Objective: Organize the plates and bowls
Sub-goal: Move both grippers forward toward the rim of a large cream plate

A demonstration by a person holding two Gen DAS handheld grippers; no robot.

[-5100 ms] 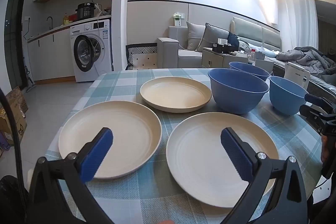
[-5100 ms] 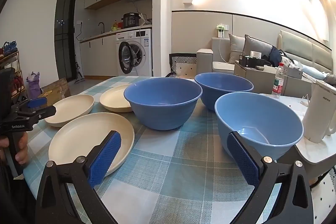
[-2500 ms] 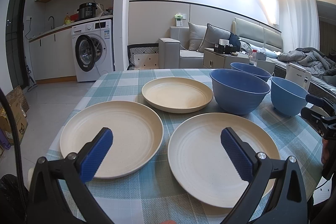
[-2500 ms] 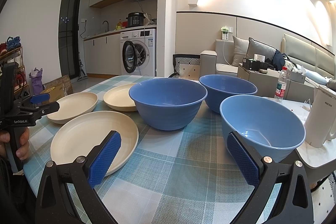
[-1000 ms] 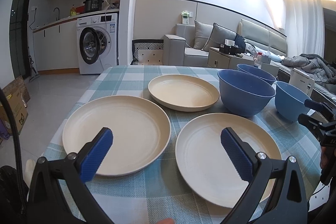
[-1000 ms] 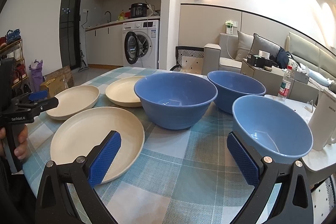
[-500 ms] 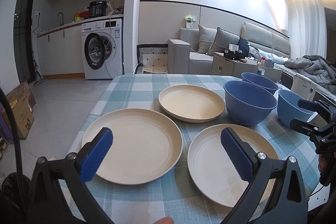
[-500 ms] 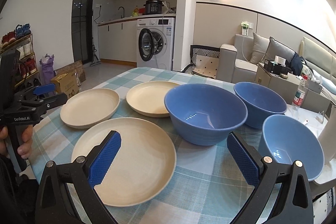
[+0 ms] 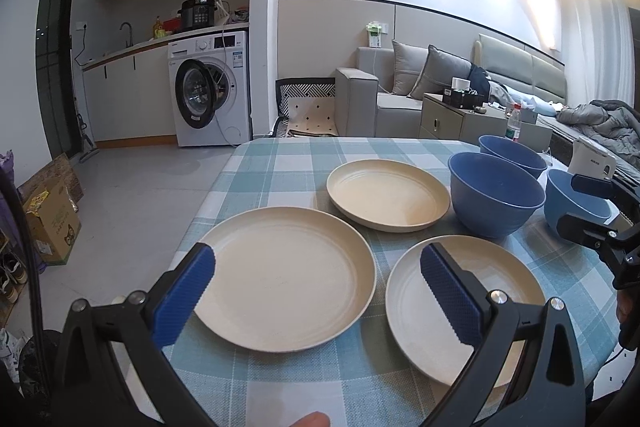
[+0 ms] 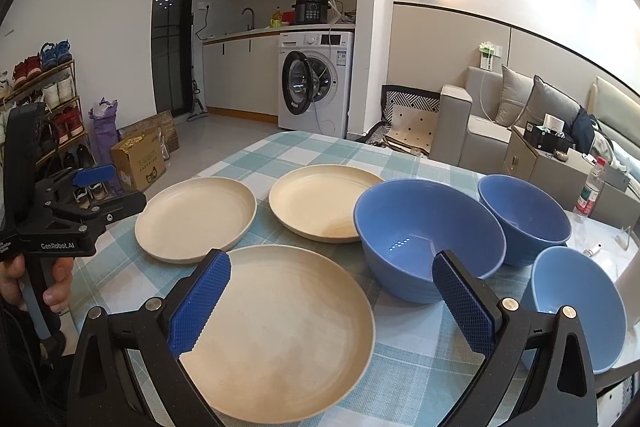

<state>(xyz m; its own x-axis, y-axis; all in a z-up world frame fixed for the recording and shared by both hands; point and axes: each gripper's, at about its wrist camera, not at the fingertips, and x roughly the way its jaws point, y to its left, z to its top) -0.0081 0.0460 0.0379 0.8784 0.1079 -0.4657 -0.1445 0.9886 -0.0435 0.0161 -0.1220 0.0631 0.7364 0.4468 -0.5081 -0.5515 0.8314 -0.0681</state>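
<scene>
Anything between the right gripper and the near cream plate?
Nothing visible. The right gripper is open, hovering directly over the near cream plate. The big blue bowl sits off to its right, apart from it.

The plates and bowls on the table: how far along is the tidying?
Nothing looks done yet. The three cream plates lie apart on the checked tablecloth, and the three blue bowls stand singly, none stacked. Nothing is in hand: the left gripper and right gripper are both open and empty above the table. All the gathering is left.
</scene>
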